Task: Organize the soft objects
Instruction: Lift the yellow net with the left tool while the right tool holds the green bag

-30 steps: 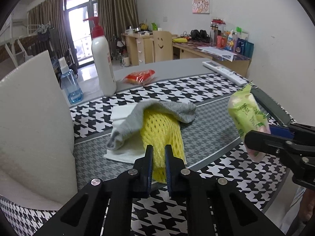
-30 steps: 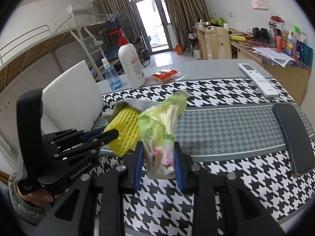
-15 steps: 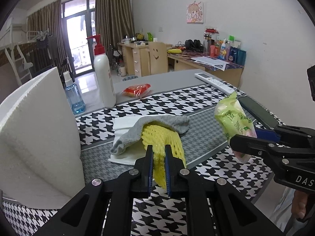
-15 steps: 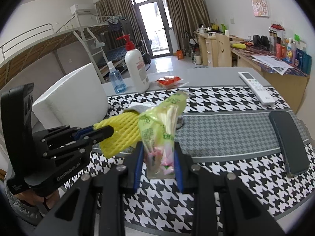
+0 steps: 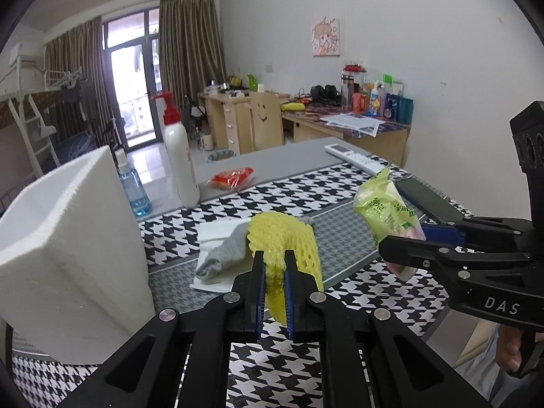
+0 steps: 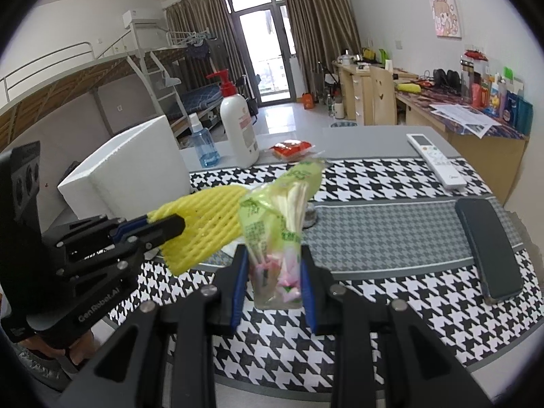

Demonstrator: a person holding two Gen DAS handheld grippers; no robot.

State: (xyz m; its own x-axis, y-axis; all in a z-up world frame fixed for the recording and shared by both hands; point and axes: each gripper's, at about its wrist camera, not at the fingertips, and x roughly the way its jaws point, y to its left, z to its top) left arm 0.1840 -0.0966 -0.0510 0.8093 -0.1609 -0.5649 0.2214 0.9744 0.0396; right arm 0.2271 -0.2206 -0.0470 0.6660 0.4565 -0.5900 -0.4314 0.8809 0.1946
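The left hand-held gripper (image 5: 273,273) pinches a yellow foam net (image 5: 284,238). The right hand-held gripper (image 6: 272,280), marked "DAS", squeezes a green packet (image 6: 272,224). Its green writing is too blurry to read.

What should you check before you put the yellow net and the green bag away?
1. Left tongs pinch the yellow foam net: ok.
2. Right tongs grip the green packet: ok.
3. Net lifted off the grey sock: ok.
4. White foam box open on top: ok.
5. Room inside the box: cannot tell.
6. Net and packet kept apart: cannot tell.
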